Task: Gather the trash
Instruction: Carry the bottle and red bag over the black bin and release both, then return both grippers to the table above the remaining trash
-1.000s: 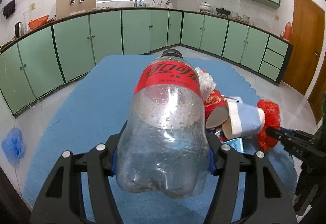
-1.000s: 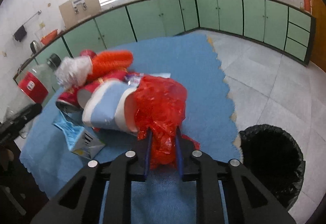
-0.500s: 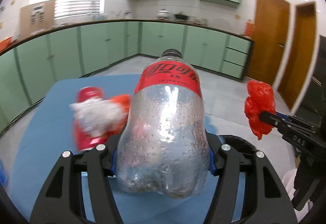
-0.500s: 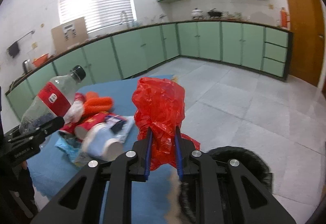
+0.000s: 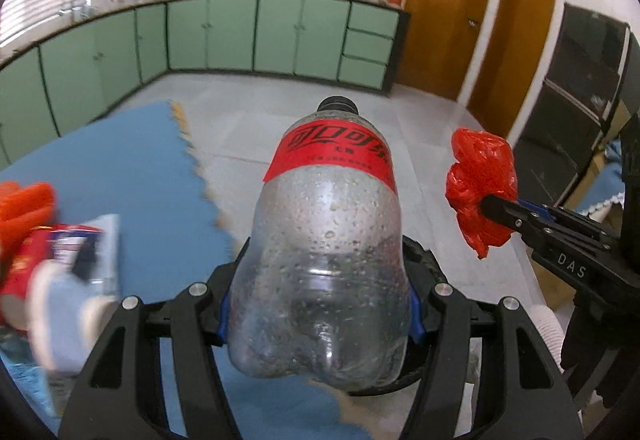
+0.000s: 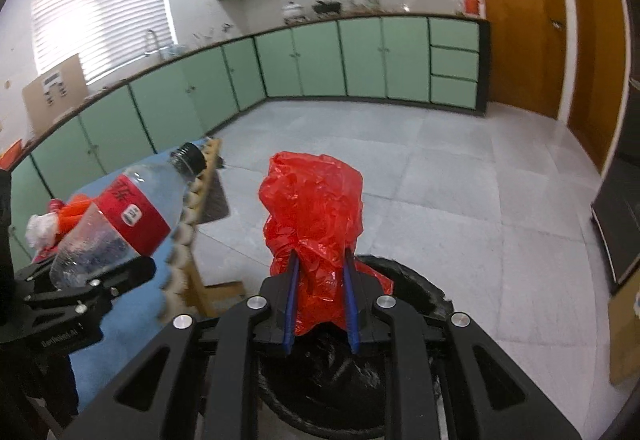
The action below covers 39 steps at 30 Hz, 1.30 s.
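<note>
My left gripper is shut on a clear plastic bottle with a red label and black cap; it also shows in the right wrist view. My right gripper is shut on a crumpled red plastic bag, also seen in the left wrist view. Both are held in the air over the black-lined trash bin, whose rim shows behind the bottle. More trash lies on the blue table: a paper cup, a red can and an orange wrapper.
Green kitchen cabinets line the far wall beyond grey floor tiles. Wooden doors stand to the right. The table's scalloped edge lies beside the bin. A dark cabinet is at far right.
Both grippers have swung right, away from the trash pile on the table, and now hold the bottle and the red bag over the black bin.
</note>
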### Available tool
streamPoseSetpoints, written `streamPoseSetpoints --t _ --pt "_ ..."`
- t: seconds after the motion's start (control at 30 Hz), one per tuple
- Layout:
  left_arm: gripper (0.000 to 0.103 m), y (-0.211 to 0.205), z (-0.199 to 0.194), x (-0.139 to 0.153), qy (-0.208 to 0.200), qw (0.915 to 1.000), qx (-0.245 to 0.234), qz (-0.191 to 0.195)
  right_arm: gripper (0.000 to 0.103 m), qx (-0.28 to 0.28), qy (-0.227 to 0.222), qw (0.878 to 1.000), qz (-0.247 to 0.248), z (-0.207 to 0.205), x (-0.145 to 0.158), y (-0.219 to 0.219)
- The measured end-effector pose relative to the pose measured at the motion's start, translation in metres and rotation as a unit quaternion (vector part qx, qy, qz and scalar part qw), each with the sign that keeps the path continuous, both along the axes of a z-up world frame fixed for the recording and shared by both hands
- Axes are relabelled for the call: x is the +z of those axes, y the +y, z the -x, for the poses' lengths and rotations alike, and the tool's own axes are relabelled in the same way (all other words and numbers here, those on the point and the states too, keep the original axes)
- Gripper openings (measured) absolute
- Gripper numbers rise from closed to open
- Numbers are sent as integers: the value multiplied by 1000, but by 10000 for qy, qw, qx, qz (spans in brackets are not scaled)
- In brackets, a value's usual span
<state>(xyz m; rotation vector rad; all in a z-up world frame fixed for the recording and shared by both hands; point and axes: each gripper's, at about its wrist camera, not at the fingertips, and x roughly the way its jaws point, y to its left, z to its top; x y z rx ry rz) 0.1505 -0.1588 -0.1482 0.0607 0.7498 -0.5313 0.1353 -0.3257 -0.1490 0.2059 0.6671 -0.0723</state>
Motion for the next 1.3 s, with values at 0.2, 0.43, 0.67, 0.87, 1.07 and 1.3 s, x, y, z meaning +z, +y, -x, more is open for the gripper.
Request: streamPoseSetpoints --t 0.2,0.43,0.67,0.87,1.07,1.3 --pt "60 -29 -28 -19 289 9992 -246 -136 20 -181 256 9995 -69 -13 -26 -29" --pt "68 -42 -54 -22 463 9978 -470 -113 35 -332 458 9983 -171 -23 -44 -47" --pt "69 -35 -44 -9 357 9984 -442 33 52 -459 350 9982 -151 -21 -36 -48" --pt "73 1 -23 28 -176 9997 -85 149 76 -299 -62 9995 -49 -11 -6 -21" --pt "77 73 10 58 -851 9938 712 24 83 112 -634 9979 -44 -4 26 29" --pt "77 162 44 65 -1182 9769 1751 -307 83 922 -893 9917 -90 -6 34 101"
